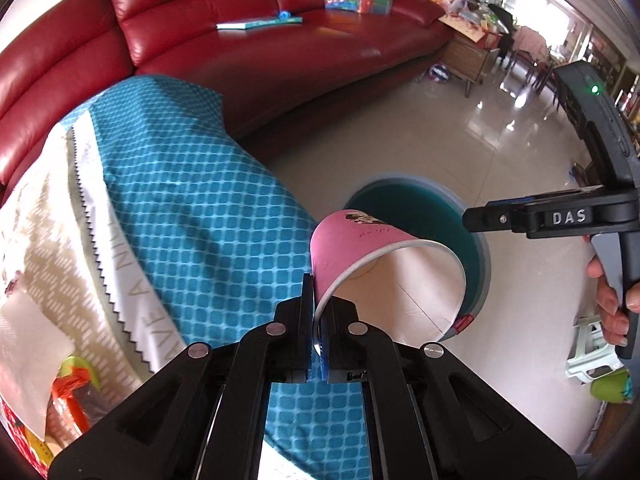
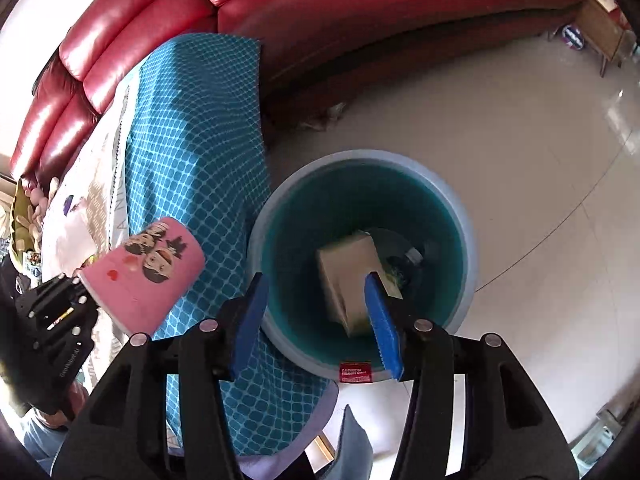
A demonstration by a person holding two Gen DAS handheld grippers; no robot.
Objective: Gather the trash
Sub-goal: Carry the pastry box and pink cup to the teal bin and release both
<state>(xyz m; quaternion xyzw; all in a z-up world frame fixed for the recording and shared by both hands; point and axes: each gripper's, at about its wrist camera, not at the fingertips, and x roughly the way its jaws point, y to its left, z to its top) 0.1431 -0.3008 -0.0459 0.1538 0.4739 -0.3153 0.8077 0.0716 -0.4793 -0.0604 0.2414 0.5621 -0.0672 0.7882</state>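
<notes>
- Left gripper (image 1: 318,332): jaws clamped on the rim wall of a pink paper cup (image 1: 360,256), one pad inside, one outside. The cup is tipped on its side, mouth toward the camera, printed with cartoon faces.
- In the right wrist view the same cup (image 2: 148,272) hangs over the blue checked cloth (image 2: 192,152) near the table's edge, just beside the bin and not yet above its opening.
- Right gripper (image 2: 316,320): jaws apart, blue pads with nothing pressed between them, poised directly above the mouth of the teal bin (image 2: 460,216).
- A tan carton (image 2: 348,276) sits inside the bin, seen between the open pads but below them; whether it is falling or lying on the bottom cannot be told. A dark item lies beside it, too unclear to name.
- The bin stands on the tiled floor (image 2: 520,160), against the cloth-covered table's edge, with a red sofa (image 1: 200,8) behind.
- Step in hand, as judged: the right gripper's piece of trash is in the bin; the cup's drop comes next.
- Next move calls for carrying the cup sideways off the table edge until it is over the bin mouth, then parting the left jaws. The right gripper occupies that airspace and likely needs to clear out first.
- Risk: a light cup released near the rim may bounce out onto the floor.
- More clutter sits at the table's far edge (image 1: 72,384): wrappers and a tissue, probably later pickups.
</notes>
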